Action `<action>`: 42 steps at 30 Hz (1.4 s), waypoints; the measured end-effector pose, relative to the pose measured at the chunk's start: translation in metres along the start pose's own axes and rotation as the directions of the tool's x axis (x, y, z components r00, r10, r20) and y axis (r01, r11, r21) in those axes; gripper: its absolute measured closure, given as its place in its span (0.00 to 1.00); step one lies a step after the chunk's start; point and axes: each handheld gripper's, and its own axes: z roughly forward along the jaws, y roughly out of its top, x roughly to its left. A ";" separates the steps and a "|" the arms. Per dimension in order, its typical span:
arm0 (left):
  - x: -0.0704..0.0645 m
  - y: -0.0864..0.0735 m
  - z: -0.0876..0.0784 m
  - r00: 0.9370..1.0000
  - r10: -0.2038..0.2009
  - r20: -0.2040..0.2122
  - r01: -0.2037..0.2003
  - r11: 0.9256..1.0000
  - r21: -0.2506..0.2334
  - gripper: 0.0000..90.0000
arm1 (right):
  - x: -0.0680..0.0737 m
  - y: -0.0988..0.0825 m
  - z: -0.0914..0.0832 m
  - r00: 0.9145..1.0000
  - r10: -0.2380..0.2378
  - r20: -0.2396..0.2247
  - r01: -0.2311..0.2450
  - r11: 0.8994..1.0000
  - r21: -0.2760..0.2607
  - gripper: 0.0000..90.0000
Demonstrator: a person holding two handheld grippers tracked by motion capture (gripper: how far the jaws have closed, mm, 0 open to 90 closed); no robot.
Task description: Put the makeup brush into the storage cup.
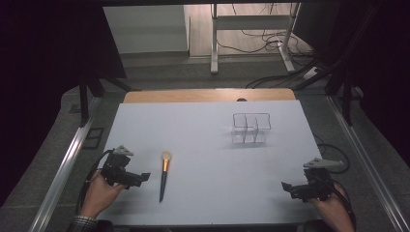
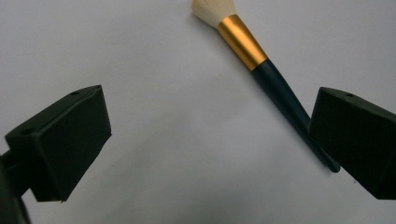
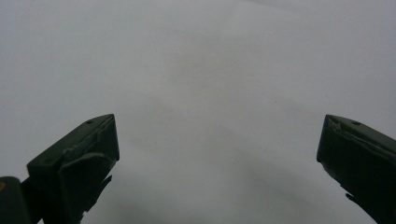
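A makeup brush with pale bristles, a gold ferrule and a dark handle lies flat on the white table sheet, bristles away from me. My left gripper sits just left of the handle, open and empty. In the left gripper view the brush runs diagonally, its handle end passing behind the right jaw. My right gripper rests near the front right corner, open, with bare sheet between its jaws. A clear divided organizer stands at the back right of the sheet.
The sheet covers a wooden table whose far edge shows. Metal rails run along both sides of the table. A desk frame and loose cables lie on the floor beyond.
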 end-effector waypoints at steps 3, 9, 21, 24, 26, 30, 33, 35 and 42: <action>-0.001 0.004 0.002 1.000 0.002 0.001 -0.002 1.000 0.004 0.00 | 0.000 0.000 0.000 1.000 0.000 0.001 0.000 1.000 0.000 0.00; -0.005 0.012 0.008 1.000 0.025 -0.011 -0.024 0.999 0.033 0.00 | 0.000 0.000 0.000 1.000 0.000 -0.002 0.000 1.000 0.004 0.00; -0.010 0.028 0.019 0.999 0.038 -0.005 -0.037 0.996 0.076 0.00 | 0.000 0.000 0.001 1.000 -0.001 -0.005 0.001 1.000 0.014 0.00; -0.013 0.034 0.024 0.999 0.053 -0.011 -0.052 0.994 0.098 0.00 | 0.000 0.000 0.002 1.000 0.000 -0.008 0.000 1.000 0.014 0.00; -0.016 0.038 0.027 0.998 0.056 -0.008 -0.055 0.993 0.109 0.00 | 0.000 0.000 0.002 1.000 0.000 -0.009 0.000 1.000 0.012 0.00; -0.019 0.044 0.032 0.998 0.060 -0.001 -0.059 0.991 0.124 0.00 | 0.000 0.000 0.002 1.000 -0.005 -0.015 0.005 1.000 0.015 0.00; -0.021 0.047 0.035 0.998 0.064 0.005 -0.065 0.989 0.133 0.00 | 0.000 0.000 0.002 1.000 -0.006 -0.016 0.006 1.000 0.017 0.00; -0.023 0.050 0.037 0.998 0.068 0.007 -0.068 0.988 0.138 0.00 | 0.000 0.000 0.002 1.000 -0.005 -0.017 0.005 1.000 0.017 0.00; -0.030 0.058 0.043 0.997 0.077 0.012 -0.078 0.984 0.158 0.00 | 0.000 -0.001 0.003 1.000 -0.007 -0.020 0.008 1.000 0.020 0.00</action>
